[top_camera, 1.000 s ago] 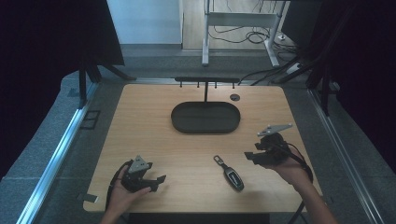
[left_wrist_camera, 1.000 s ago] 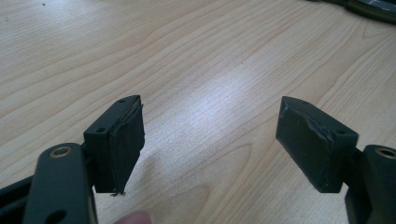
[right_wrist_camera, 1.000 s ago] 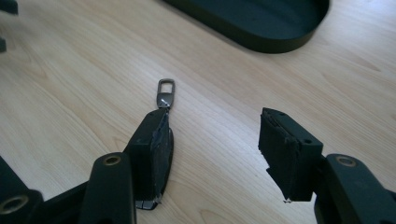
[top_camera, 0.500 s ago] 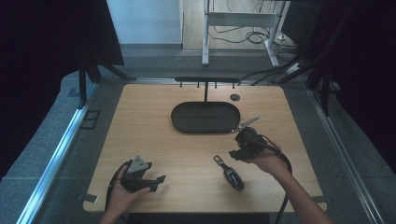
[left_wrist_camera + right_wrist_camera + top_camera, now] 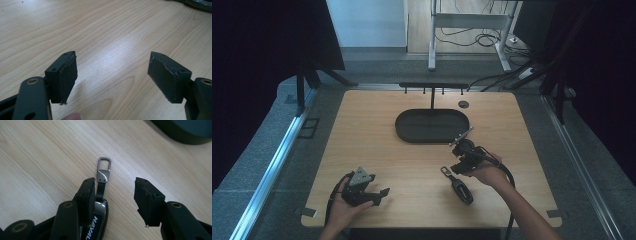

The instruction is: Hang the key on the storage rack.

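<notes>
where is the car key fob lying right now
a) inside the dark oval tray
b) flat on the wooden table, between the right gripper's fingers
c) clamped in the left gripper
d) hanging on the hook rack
b: the key fob lies flat on the table, short of the oval tray, with the right gripper open around its strap end.

**Right gripper view: jaws over the key fob**

The right gripper (image 5: pixel 113 202) stood low over the wooden table (image 5: pixel 37 157). Its jaws had just been closing, a gap remaining. The key fob (image 5: pixel 98 220) lay between them, beside the left jaw, its strap and metal loop (image 5: pixel 104 162) extending forward. A dark tray (image 5: pixel 185 131) occupied the upper right corner.
</notes>
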`<state>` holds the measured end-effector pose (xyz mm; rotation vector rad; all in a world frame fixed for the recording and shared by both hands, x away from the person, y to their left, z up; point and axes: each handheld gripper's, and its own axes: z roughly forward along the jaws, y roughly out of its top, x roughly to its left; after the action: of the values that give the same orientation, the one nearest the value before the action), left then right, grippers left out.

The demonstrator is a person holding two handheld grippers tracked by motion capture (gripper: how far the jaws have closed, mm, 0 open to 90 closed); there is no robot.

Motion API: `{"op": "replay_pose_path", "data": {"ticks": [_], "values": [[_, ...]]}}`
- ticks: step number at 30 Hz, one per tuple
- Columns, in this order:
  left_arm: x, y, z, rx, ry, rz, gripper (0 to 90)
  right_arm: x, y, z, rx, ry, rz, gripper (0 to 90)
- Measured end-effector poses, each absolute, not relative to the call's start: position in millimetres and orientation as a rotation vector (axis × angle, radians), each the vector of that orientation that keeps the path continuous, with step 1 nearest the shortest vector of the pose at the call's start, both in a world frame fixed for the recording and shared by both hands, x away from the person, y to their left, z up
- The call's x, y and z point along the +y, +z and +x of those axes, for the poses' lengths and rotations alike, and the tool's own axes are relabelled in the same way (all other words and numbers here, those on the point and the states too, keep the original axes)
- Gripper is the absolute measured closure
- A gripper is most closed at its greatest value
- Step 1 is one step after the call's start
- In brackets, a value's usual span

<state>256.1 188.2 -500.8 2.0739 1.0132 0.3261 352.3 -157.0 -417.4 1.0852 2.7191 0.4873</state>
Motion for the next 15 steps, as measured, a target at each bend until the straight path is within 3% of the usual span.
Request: {"op": "replay_pose_path", "data": {"ticks": [15], "values": [[188,-502,256,1.012,0.323,2.075,24.2,-137,-450,357,2.794,0.359,1.095,56.8]]}}
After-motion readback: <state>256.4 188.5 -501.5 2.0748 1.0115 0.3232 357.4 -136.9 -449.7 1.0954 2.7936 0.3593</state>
